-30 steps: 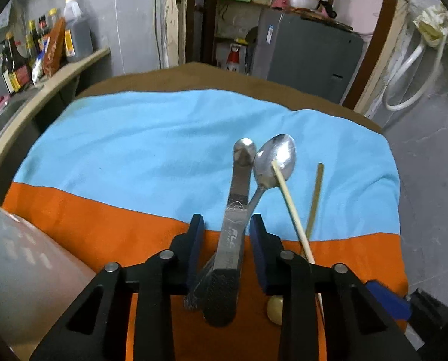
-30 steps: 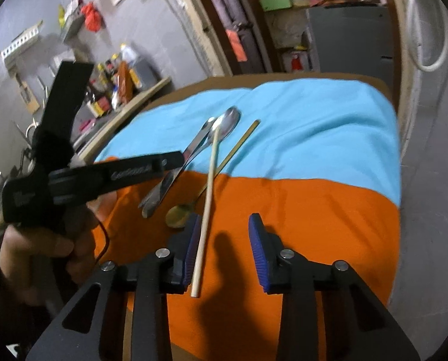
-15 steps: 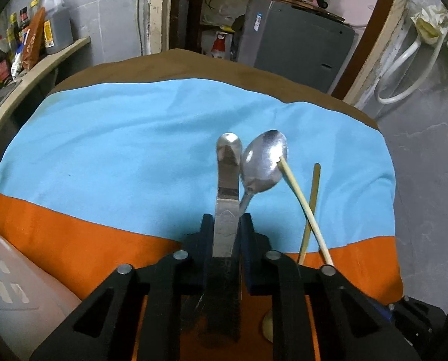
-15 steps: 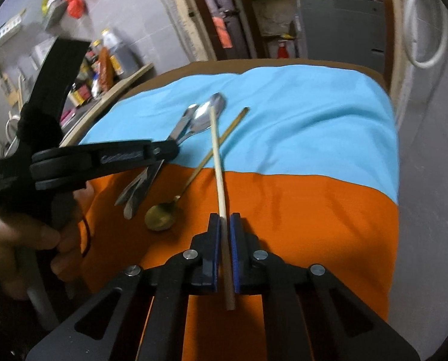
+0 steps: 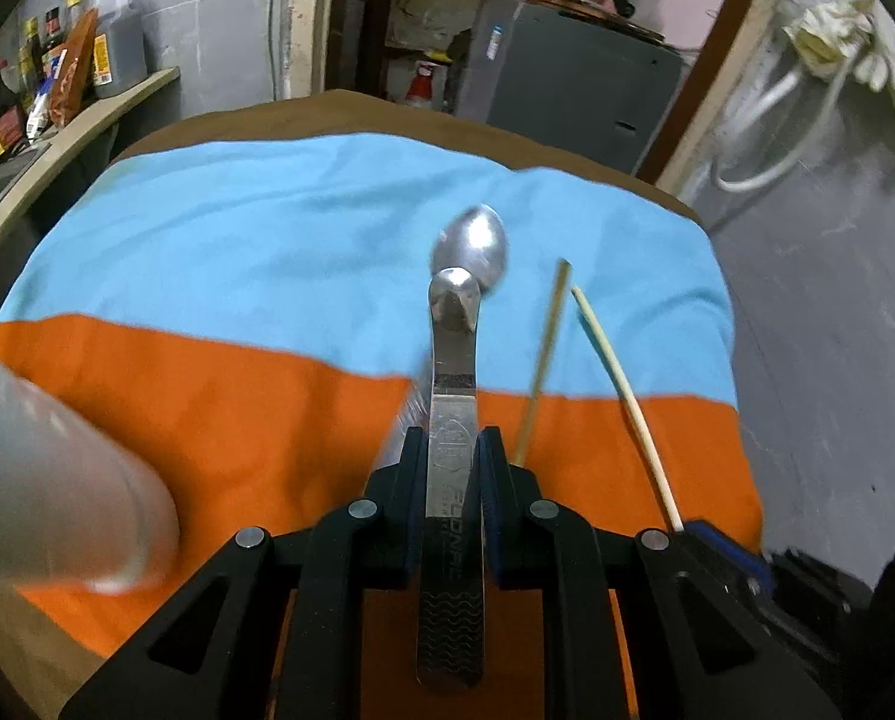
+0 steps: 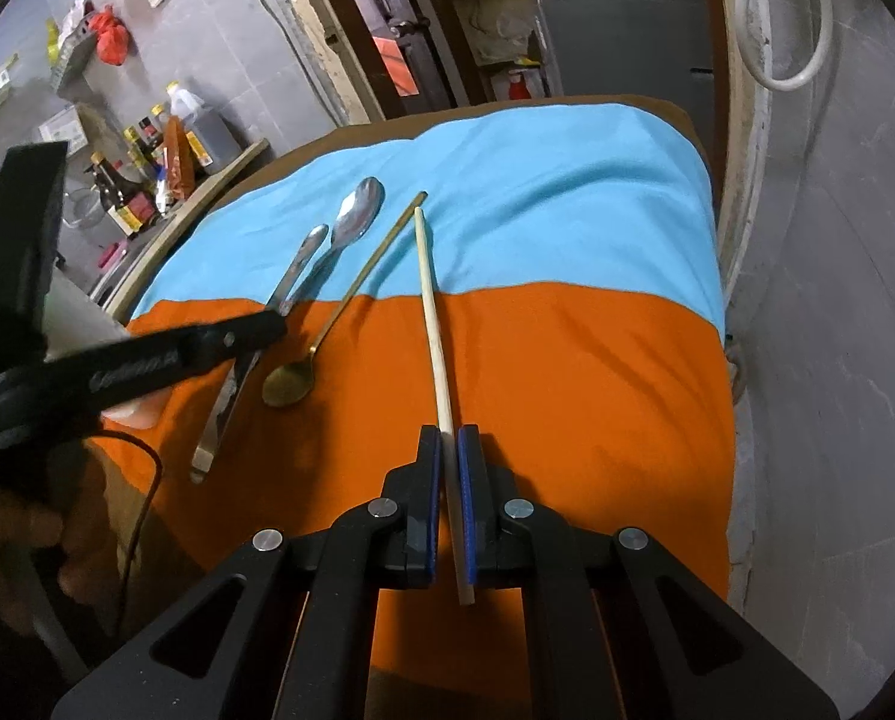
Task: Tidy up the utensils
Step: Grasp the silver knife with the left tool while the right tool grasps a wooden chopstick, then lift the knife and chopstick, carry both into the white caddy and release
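Note:
My left gripper (image 5: 452, 450) is shut on a flat steel utensil (image 5: 453, 384), holding it above the blue and orange cloth (image 5: 219, 276). The same utensil (image 6: 294, 276) shows in the right wrist view beside the left gripper (image 6: 270, 324). My right gripper (image 6: 447, 450) is shut on a pale wooden chopstick (image 6: 429, 312), which also shows in the left wrist view (image 5: 621, 396). A steel spoon (image 5: 474, 246) and a thin gold-coloured spoon (image 6: 351, 294) lie on the cloth between them.
A translucent white container (image 5: 45, 468) stands at the near left. Bottles (image 6: 141, 180) line a shelf at the left. A grey cabinet (image 5: 573, 90) stands behind the table. The cloth (image 6: 567, 360) covers the table to its right edge.
Both grippers went from open to shut, the left on the steel utensil, the right on the chopstick. Both utensils have since lifted and the chopstick has swung right, off the steel spoon.

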Motion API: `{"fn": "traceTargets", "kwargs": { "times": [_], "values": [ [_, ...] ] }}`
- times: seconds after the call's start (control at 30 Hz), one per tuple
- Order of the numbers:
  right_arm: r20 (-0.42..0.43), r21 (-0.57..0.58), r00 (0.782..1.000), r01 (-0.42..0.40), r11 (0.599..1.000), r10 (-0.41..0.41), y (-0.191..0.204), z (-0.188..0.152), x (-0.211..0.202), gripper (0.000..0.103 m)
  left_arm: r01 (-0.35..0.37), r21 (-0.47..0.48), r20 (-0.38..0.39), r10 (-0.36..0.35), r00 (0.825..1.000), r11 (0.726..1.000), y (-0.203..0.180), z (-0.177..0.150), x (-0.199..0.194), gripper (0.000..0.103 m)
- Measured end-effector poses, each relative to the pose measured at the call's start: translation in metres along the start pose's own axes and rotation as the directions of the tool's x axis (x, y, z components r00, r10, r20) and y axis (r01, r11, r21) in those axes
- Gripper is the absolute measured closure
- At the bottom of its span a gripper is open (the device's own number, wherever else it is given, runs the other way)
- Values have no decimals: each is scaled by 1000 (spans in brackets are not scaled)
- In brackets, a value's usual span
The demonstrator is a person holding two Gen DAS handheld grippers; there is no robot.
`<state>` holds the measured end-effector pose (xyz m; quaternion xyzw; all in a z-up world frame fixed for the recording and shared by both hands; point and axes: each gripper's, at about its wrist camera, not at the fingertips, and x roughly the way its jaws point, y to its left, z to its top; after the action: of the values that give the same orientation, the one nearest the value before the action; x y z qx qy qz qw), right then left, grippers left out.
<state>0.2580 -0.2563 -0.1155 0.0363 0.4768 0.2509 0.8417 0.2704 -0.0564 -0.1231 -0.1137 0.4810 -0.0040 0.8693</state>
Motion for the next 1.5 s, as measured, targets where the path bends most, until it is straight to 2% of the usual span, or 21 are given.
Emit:
{"fn": "traceTargets", "kwargs": {
  "times": [0.23, 0.33, 0.4, 0.73, 0.8, 0.87, 0.97, 1.07, 1.13, 1.23, 1.4, 1.5],
  "values": [
    [-42, -16, 999, -18, 1000, 17, -3, 10, 6, 96, 4, 35, -63, -2, 998, 999, -4, -11, 4, 89],
    [-54, -46, 998, -14, 999, 12, -1, 20, 10, 89, 15, 46, -87, -11, 996, 999, -4, -7, 8, 89],
    [-63, -60, 998, -24, 998, 20, -2, 30, 15, 81, 20, 54, -97, -14, 995, 998, -3, -5, 9, 89],
    [-138, -97, 990, -22, 995, 8, 7, 63, 44, 81, 36, 75, -131, -26, 991, 997, 1, 11, 19, 89],
    [-152, -102, 988, 2, 995, -17, 10, 66, 47, 84, 27, 90, -133, -15, 991, 996, -3, 13, 21, 89],
    [-158, -122, 987, 24, 992, -43, 15, 66, 49, 97, 22, 92, -129, -10, 992, 996, -5, 13, 20, 89],
    [-148, -74, 989, 6, 997, -17, 12, 65, 48, 99, 44, 67, -105, -36, 994, 997, -1, 9, 16, 90],
    [-110, -12, 993, -45, 999, 44, 7, 59, 38, 100, 90, 42, -63, -87, 994, 995, 3, 3, 4, 90],
    [-34, 13, 995, -91, 996, 92, 7, 51, 22, 100, 111, 49, -19, -110, 994, 993, 2, -4, -7, 90],
    [69, 6, 991, -111, 994, 110, 10, 38, -2, 100, 143, 55, 40, -146, 989, 988, 2, -11, -24, 90],
    [214, -27, 970, -110, 994, 113, 21, 21, -35, 100, 194, 93, 154, -207, 966, 977, -4, -21, -61, 90],
    [299, -40, 948, -103, 994, 110, 28, 12, -58, 100, 198, 127, 209, -221, 953, 972, -14, -24, -80, 90]
  ]
}}
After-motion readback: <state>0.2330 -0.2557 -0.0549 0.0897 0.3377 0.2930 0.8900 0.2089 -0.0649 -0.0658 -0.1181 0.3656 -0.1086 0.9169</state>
